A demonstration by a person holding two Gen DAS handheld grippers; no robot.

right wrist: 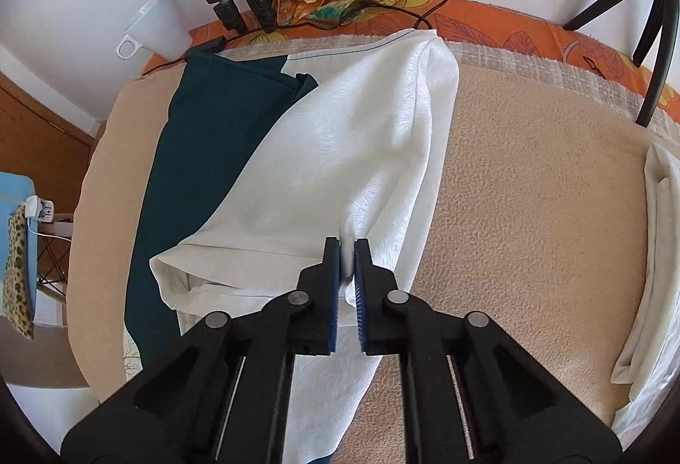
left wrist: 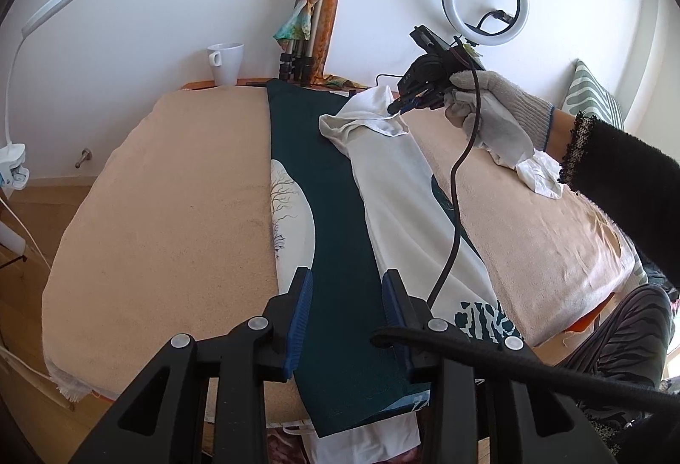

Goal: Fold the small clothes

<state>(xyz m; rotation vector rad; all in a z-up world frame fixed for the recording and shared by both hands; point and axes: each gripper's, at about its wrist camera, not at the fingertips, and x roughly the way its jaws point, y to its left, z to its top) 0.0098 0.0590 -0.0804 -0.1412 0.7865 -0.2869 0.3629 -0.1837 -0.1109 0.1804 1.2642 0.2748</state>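
A long dark green garment (left wrist: 340, 209) with a white tree print lies lengthwise on the beige towel-covered table (left wrist: 170, 209). Its white underside (right wrist: 340, 149) is folded over the green part (right wrist: 199, 149). My right gripper (right wrist: 347, 243) is shut on a pinched fold of this white cloth, lifting it a little. In the left wrist view a gloved hand (left wrist: 497, 111) holds that right gripper (left wrist: 395, 107) at the cloth's far end. My left gripper (left wrist: 347, 274) hovers open over the near end of the green garment, pads apart, with the cloth lying flat beneath.
A white mug (left wrist: 225, 62), tripod legs wrapped in a colourful scarf (left wrist: 304, 38) and a ring light (left wrist: 484, 0) stand at the table's far edge. A black cable (left wrist: 454, 187) hangs across the garment. Another folded pale cloth (right wrist: 650, 251) lies at the right.
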